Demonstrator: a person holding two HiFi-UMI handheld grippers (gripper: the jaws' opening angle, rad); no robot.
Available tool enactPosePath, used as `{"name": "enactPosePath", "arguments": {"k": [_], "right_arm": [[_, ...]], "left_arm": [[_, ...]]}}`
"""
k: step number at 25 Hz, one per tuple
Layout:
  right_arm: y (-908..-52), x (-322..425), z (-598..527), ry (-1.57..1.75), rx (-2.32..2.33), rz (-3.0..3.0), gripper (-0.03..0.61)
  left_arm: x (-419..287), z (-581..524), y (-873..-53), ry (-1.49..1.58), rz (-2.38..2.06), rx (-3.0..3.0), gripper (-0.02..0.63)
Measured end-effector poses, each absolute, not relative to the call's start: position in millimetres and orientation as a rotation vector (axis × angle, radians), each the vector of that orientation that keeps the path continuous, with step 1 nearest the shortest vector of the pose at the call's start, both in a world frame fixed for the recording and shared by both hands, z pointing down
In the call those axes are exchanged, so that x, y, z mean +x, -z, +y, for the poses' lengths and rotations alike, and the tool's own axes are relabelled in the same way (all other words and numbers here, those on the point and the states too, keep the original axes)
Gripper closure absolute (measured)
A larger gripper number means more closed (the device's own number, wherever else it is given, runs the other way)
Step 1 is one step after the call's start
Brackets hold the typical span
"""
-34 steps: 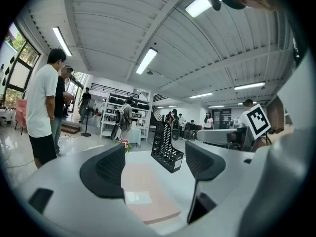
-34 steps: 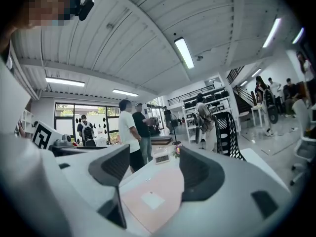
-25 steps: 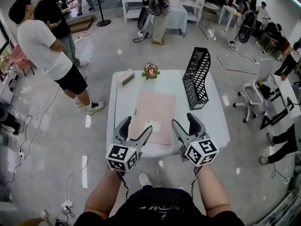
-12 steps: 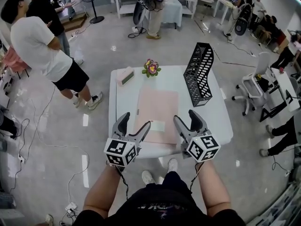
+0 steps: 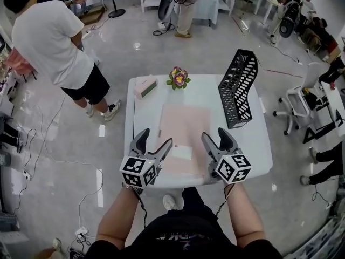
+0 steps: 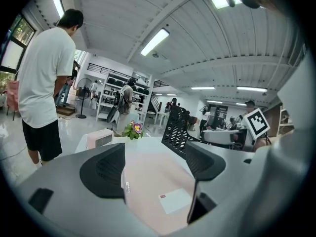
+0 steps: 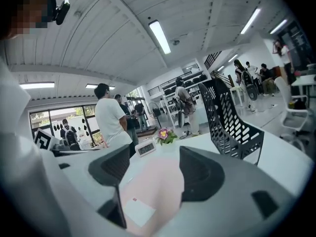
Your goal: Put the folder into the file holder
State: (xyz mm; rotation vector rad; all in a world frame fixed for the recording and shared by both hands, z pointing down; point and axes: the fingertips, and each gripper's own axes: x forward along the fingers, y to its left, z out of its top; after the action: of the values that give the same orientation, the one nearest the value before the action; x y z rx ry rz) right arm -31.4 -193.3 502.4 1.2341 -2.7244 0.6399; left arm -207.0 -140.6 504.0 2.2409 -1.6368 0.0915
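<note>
The folder (image 5: 183, 128) is pale pink and lies flat in the middle of the white bench (image 5: 256, 147), with its long side running away from the person. A small white label (image 5: 181, 152) sits on the folder close to its near edge. The file holder (image 5: 239, 88) is black with a pattern of holes. It stands upright on the right part of the bench, near the far right corner of the folder but not touching it.

The left gripper (image 5: 155, 140) is over the near left corner of the folder. Its fingers (image 6: 106, 169) are wide apart and hold nothing. In the left gripper view the folder and its label show in the gap between them. The right gripper (image 5: 215, 136) is over the near right edge of the folder. Its fingers (image 7: 197, 174) are also spread wide with nothing between them, and below the gap the pink sheet shows. From these views I cannot tell if either gripper touches the folder.

At the far edge of the bench stands a small bunch of flowers (image 5: 178, 77). Just to the left of it is a pink box with a display (image 5: 145, 87). A person in a white shirt (image 5: 51, 42) stands on the floor left of the bench, and a white chair (image 5: 302, 99) is to the right.
</note>
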Motion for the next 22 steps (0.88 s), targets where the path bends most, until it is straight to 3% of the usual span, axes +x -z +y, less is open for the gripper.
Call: {"name": "enactPosePath", "arguments": {"k": [22], "right_arm": [[-625.2,-28.9,-291.8,-1.022,1.221,-2.478,0.279]], "left_arm": [[-226.4,-235.9,-612.7,-0.27,-1.558,2.026,0.244]]}}
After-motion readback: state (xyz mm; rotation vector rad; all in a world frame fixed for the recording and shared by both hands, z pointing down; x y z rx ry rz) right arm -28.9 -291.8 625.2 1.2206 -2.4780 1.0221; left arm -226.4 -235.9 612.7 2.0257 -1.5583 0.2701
